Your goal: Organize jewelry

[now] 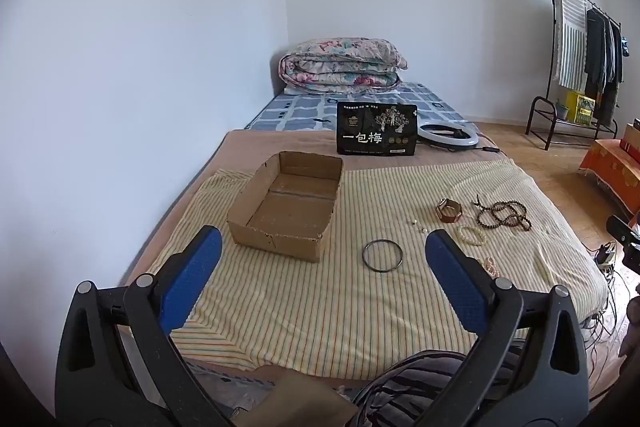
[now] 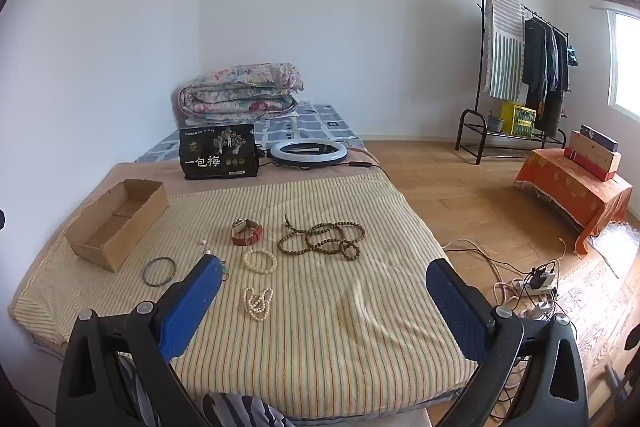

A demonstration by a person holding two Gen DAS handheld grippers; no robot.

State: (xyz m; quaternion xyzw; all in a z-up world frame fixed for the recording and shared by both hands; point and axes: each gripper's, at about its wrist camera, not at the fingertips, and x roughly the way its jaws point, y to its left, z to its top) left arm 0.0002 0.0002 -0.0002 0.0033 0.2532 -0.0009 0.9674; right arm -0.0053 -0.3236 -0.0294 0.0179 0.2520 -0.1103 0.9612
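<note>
An open, empty cardboard box (image 1: pixel 288 205) (image 2: pixel 118 223) sits on the striped cloth at the left. Jewelry lies loose to its right: a dark bangle (image 1: pixel 383 255) (image 2: pixel 159 270), a red-strapped watch (image 1: pixel 449 211) (image 2: pixel 247 231), a brown bead necklace (image 1: pixel 505 215) (image 2: pixel 324 239), a cream bead bracelet (image 1: pixel 472 235) (image 2: pixel 260 261), a pearl strand (image 2: pixel 258 303) and small earrings (image 1: pixel 416 225). My left gripper (image 1: pixel 324 259) is open and empty, above the cloth near the box and bangle. My right gripper (image 2: pixel 324 291) is open and empty, above the cloth near the pearls.
A black printed packet (image 1: pixel 376 129) (image 2: pixel 219 151) and a white ring light (image 1: pixel 448 135) (image 2: pixel 306 151) stand behind the cloth. A folded quilt (image 1: pixel 340 65) lies at the bed's head. Cables and a power strip (image 2: pixel 538 283) lie on the floor right of the bed.
</note>
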